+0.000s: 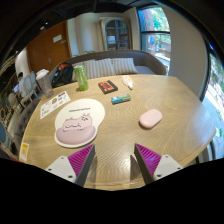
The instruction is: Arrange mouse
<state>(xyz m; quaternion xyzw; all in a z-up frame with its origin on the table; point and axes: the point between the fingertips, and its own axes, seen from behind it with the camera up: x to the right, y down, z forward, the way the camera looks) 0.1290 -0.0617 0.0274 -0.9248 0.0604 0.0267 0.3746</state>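
1. Hovering over the table (pixel 175 100), the gripper (pixel 115 158) has its jaws spread apart, nothing between them.
2. The mouse (pixel 150 118) lies beyond the fingers, well apart from the pad (pixel 77 127).
3. Judged status: not yet grasped; pickup and placement on the pad remain.
4. No legible writing; the pad's cat print carries no readable text.

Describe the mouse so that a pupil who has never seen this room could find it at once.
Start at the round wooden table. The mouse lies on its bare top, ahead of the open gripper and towards its right finger, well apart from the cat-patterned round mat on the other side. It is the only smooth, pale pink, pebble-shaped thing there.
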